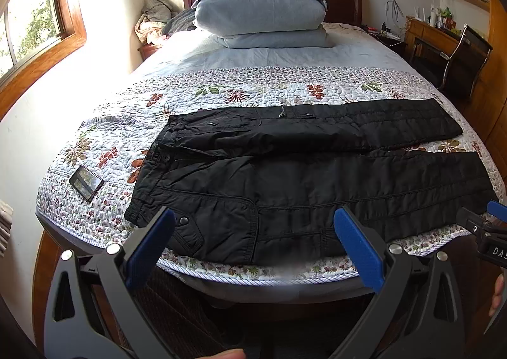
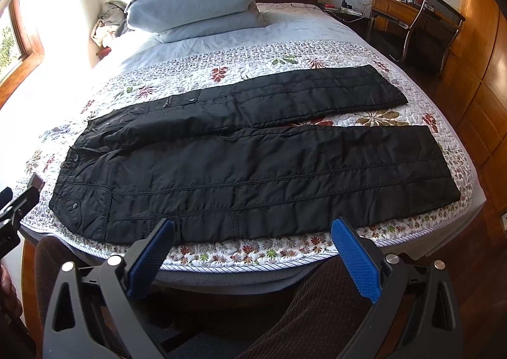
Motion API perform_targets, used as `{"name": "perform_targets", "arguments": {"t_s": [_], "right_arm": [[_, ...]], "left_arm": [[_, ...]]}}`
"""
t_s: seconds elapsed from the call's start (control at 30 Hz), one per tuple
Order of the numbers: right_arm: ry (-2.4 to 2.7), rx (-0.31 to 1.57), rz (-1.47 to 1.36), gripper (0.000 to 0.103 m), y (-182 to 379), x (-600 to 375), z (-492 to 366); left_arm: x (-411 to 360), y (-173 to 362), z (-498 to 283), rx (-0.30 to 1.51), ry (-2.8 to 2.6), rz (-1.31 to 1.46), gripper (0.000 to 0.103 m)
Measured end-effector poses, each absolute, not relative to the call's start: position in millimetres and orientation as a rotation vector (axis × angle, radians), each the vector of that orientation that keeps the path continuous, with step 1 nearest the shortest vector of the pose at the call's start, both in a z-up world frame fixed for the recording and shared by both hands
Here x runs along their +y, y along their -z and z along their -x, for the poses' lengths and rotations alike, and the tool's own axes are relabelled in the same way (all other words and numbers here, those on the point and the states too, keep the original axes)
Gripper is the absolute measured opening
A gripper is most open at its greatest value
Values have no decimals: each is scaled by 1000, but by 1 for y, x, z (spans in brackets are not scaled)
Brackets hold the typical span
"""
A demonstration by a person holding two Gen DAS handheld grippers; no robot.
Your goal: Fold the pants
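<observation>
The black pants [image 1: 304, 175] lie flat across the foot of the bed [image 1: 253, 276], with the waist to my left and the two legs running to my right, the legs a little apart near the hems. My left gripper [image 1: 253, 232] hangs over the near edge by the waist and hip pocket, and its jaws are wide apart, holding nothing. My right gripper [image 2: 253, 241] hangs over the near leg, also wide apart and empty. I judge that the folding is not yet begun, and the first step is to lay one leg onto the other. To do it well, I think I should take the near edge at two places, the waist corner with the left and the leg lower down with the right, pinch only the top leg's cloth together with its lining, and lift both ends together so the leg does not twist. The cloth looks padded and stitched in long lines, slightly shiny, so it may be thick and slippery between my blue pads [image 2: 356, 264]. The bedcover is quilted with flowers. A phone [image 1: 86, 183] lies near the waist, just beside it, and I should keep clear of it.
</observation>
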State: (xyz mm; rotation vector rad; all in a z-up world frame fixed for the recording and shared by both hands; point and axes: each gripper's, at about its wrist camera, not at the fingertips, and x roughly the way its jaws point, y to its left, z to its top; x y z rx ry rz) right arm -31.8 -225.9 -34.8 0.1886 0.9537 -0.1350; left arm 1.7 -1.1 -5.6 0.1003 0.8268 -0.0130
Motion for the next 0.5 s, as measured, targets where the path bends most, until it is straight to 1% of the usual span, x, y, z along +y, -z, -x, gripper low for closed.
{"name": "perform_targets", "arguments": {"t_s": [0.5], "right_arm": [[134, 965, -192, 100, 39, -227, 29]], "left_arm": [[0, 8, -5, 831, 11, -106, 100]]}}
